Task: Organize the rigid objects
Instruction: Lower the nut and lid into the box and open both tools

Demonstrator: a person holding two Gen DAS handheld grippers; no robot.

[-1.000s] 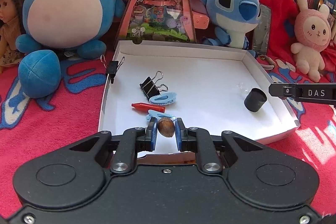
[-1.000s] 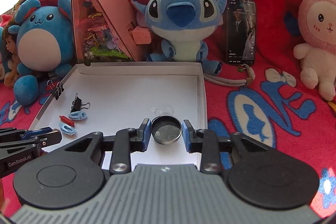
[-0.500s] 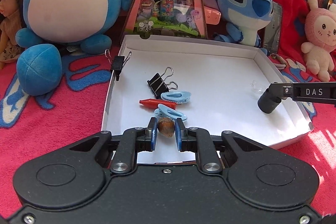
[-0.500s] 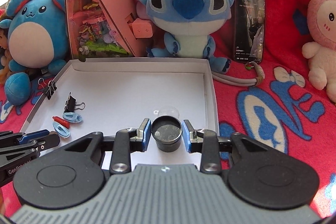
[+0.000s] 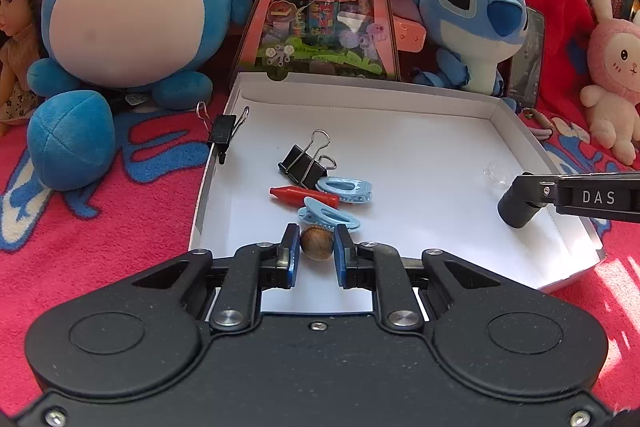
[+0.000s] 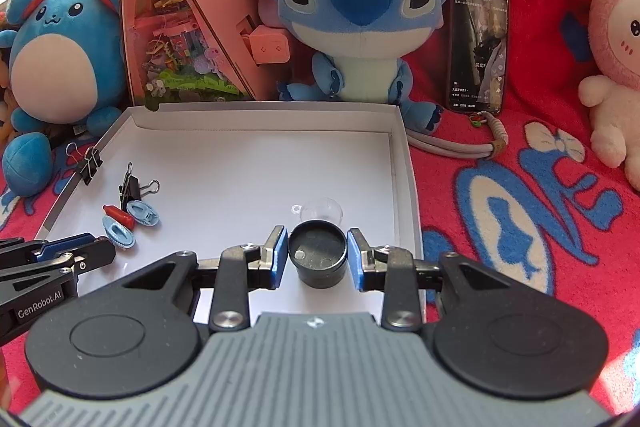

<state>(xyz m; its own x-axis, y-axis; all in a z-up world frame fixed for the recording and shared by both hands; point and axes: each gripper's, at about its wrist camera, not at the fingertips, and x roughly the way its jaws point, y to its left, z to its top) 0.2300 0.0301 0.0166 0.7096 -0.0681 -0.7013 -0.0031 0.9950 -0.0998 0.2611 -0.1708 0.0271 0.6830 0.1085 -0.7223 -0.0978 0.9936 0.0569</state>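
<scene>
Inside the white tray (image 5: 360, 95): 2 black binder clips (image 5: 304, 163), 2 blue clips (image 5: 328, 217), perhaps 1 red crayon (image 5: 302, 195); left gripper (image 5: 316, 247) clamping 1 nut (image 5: 316, 247), right gripper (image 6: 318, 255) clamping 1 black cup (image 6: 318, 259).

white tray (image 5: 360, 95) of smooth matt cardboard, lying on a fuzzy red fleece blanket (image 5: 100, 227); round blue plush (image 5: 128, 11), big-eared blue plush (image 6: 356, 23) and pink rabbit plush (image 5: 612, 75) of soft pile cloth. binder clips (image 5: 304, 163) of matt black metal with shiny wire handles, red crayon (image 5: 304, 195) waxy and smooth, pale blue clips (image 5: 328, 217) of smooth plastic, brown nut (image 5: 317, 247) with a dull grained shell. black cup (image 6: 318, 257) of matt plastic, clear dome (image 6: 320, 213) of glossy transparent plastic, phone (image 6: 478, 43) glossy-screened; gripper bodies matt speckled black plastic.
</scene>
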